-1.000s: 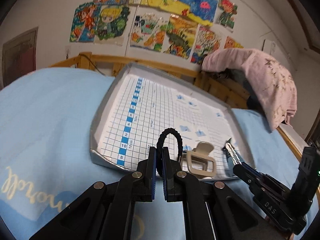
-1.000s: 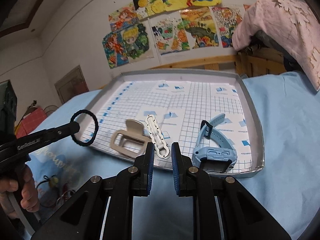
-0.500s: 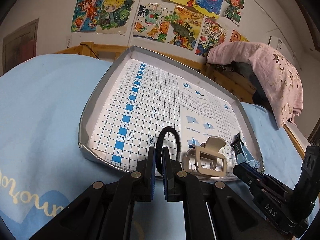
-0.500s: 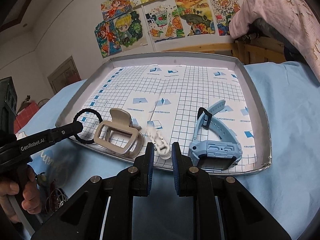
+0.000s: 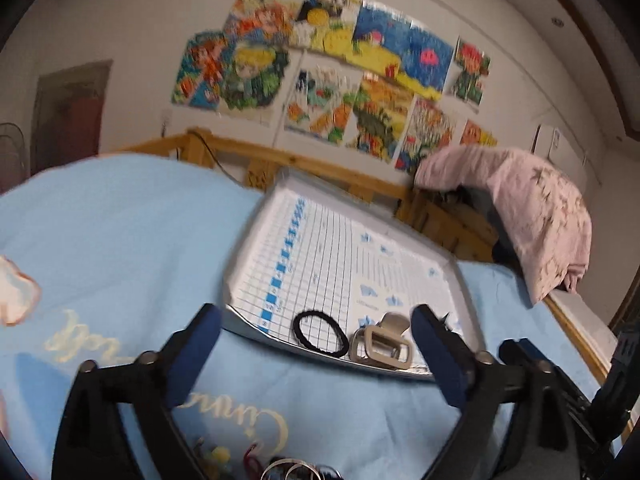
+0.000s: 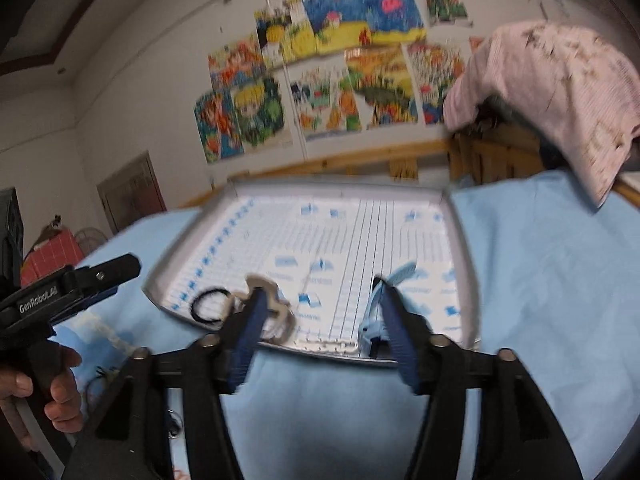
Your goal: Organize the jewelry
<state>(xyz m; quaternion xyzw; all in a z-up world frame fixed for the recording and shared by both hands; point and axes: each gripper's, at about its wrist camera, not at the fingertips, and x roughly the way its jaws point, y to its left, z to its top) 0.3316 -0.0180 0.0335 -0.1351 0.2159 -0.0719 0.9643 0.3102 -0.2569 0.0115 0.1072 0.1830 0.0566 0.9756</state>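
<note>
Both grippers gape wide — left gripper [image 5: 316, 356], right gripper [image 6: 320, 340] — black hair tie [image 5: 319, 333] seemingly lying in tray [image 5: 256, 240].

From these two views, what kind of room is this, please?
Probably a child's bedroom. A light blue bedsheet covers a bed with a wooden bed frame, colourful drawings hang on the wall, and the tray lies on the bed.

tray [image 5: 256, 330]: shiny metal rim, gridded paper lining
hair tie [image 5: 319, 333]: matt black cloth
clip [image 5: 381, 346]: smooth beige plastic
bedsheet [image 5: 120, 240]: soft blue cloth
</note>
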